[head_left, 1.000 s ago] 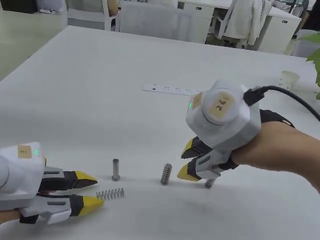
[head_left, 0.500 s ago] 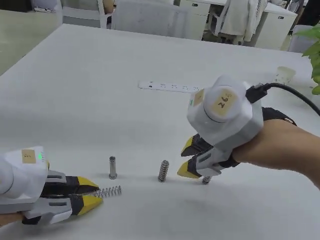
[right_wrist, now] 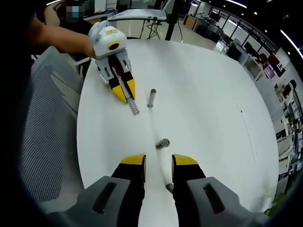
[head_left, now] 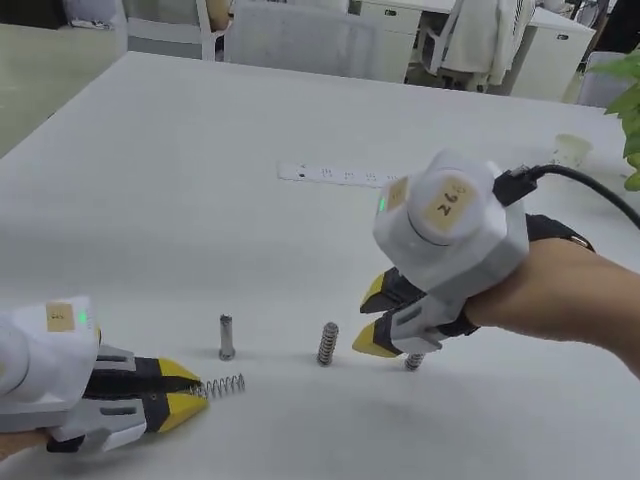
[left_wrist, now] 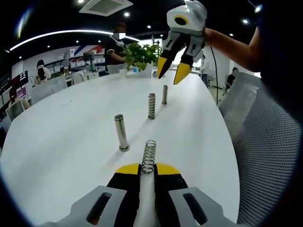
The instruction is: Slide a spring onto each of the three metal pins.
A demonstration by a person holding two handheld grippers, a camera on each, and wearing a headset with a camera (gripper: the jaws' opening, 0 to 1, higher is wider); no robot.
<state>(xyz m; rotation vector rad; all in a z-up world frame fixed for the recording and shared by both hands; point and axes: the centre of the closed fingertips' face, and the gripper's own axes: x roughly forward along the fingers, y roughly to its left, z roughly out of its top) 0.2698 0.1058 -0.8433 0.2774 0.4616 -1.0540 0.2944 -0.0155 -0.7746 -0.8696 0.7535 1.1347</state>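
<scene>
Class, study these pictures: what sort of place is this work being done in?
Most likely an open-plan office. The work sits on a large white table with a power strip lying on it, office chairs stand along its far edge, and more desks lie beyond under ceiling lights.

Inspection of legible markings: I read one, the handwritten number "26" on the round tan paper sticker (head_left: 447, 203) atop the white housing of my right gripper (head_left: 371, 318). My left gripper (head_left: 188, 390) carries a small square tan sticker (head_left: 60, 317) on which I can make out no writing. The long white power strip (head_left: 335, 176) on the white table (head_left: 200, 150) bears small dark marks, too small to read. The coloured wall signs (left_wrist: 85, 49) in the left gripper view are too blurred to read.
</scene>
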